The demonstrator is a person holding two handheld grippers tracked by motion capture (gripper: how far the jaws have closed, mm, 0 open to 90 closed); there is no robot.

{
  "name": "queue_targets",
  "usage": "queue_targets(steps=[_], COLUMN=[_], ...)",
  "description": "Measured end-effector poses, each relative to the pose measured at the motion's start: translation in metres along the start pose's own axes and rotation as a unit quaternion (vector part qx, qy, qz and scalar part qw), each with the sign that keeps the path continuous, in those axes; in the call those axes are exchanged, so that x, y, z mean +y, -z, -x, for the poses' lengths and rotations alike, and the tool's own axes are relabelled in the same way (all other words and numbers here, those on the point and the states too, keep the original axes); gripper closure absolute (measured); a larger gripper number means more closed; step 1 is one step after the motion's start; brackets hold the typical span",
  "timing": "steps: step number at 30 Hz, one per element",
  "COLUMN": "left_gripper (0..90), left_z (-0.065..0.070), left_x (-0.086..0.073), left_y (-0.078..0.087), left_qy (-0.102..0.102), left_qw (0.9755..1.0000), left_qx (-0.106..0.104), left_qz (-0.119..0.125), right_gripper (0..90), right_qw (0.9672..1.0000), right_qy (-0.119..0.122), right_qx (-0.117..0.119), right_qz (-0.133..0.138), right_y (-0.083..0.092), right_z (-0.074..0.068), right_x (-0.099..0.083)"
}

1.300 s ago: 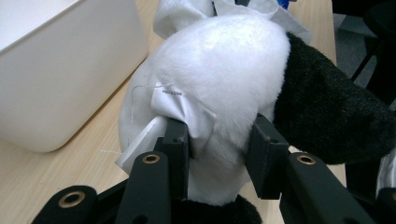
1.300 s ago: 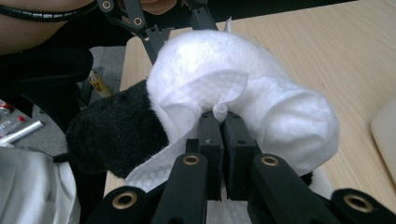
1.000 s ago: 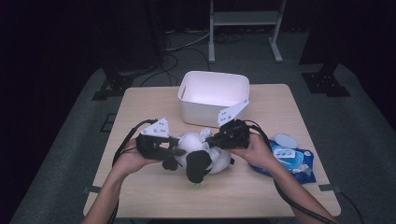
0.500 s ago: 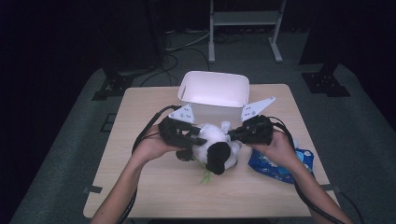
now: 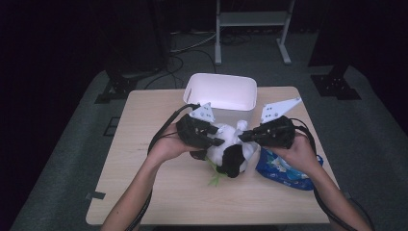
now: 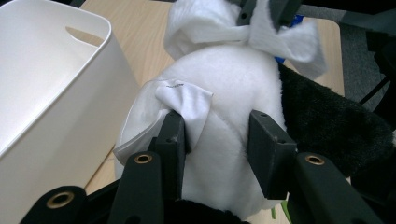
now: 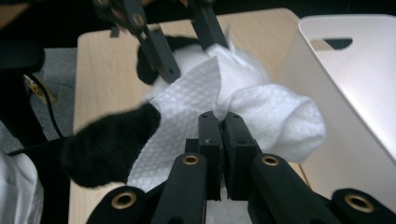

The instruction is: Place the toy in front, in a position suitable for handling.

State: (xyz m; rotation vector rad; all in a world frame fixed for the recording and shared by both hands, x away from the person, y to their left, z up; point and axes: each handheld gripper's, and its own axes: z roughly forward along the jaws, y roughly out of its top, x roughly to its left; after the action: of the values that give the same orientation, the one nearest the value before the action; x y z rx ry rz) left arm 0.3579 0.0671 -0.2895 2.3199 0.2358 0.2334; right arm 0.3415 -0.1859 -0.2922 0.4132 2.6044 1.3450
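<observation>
The right tool is being kept shut, its jaws pinched tight on a white paper wipe; the wipe is being pressed against the white back of a black and white plush toy. The left tool is being held around the toy's white body, its jaws part open and having just been opening, with the toy between them; one jaw is being touched by a small white cloth tag, and whether the pads are pressing cannot be told. In the high view the toy is being held between the left tool and the right tool, above the middle of the desk; a white bin is standing just behind it; a blue packet is lying beside it under the right hand.
</observation>
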Motion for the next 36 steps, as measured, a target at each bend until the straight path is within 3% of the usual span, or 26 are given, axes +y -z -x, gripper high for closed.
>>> queue_targets(steps=[8,11,19,24,28,36], left_gripper=[55.3,51.9,43.1,38.2,41.6,42.5], left_z=[0.001,0.000,-0.005,-0.012,-0.014,-0.011], left_x=[0.006,0.005,-0.003,-0.016,-0.021,-0.019], left_y=[-0.004,-0.002,0.007,0.004,0.001,-0.003], left_qy=[-0.003,-0.003,0.006,0.033,0.051,0.050], left_qw=[1.0000,1.0000,0.9998,0.9994,0.9980,0.9976], left_qx=[0.004,0.005,0.016,0.003,-0.012,-0.017], left_qz=[0.001,0.005,0.012,0.011,0.035,0.046], right_gripper=[86.2,86.4,86.5,86.4,86.2,86.0], right_qw=[0.9995,0.9993,0.9996,0.9996,0.9993,0.9986], right_qy=[0.029,0.029,0.019,0.016,0.017,0.027], right_qx=[-0.001,-0.003,-0.002,-0.004,-0.015,-0.027], right_qz=[-0.009,-0.023,-0.022,-0.024,-0.028,-0.038], right_y=[-0.007,-0.011,-0.006,-0.001,0.002,0.001], right_z=[-0.010,-0.009,-0.004,-0.002,-0.002,-0.001], right_x=[0.012,0.009,0.002,-0.002,0.001,0.012])
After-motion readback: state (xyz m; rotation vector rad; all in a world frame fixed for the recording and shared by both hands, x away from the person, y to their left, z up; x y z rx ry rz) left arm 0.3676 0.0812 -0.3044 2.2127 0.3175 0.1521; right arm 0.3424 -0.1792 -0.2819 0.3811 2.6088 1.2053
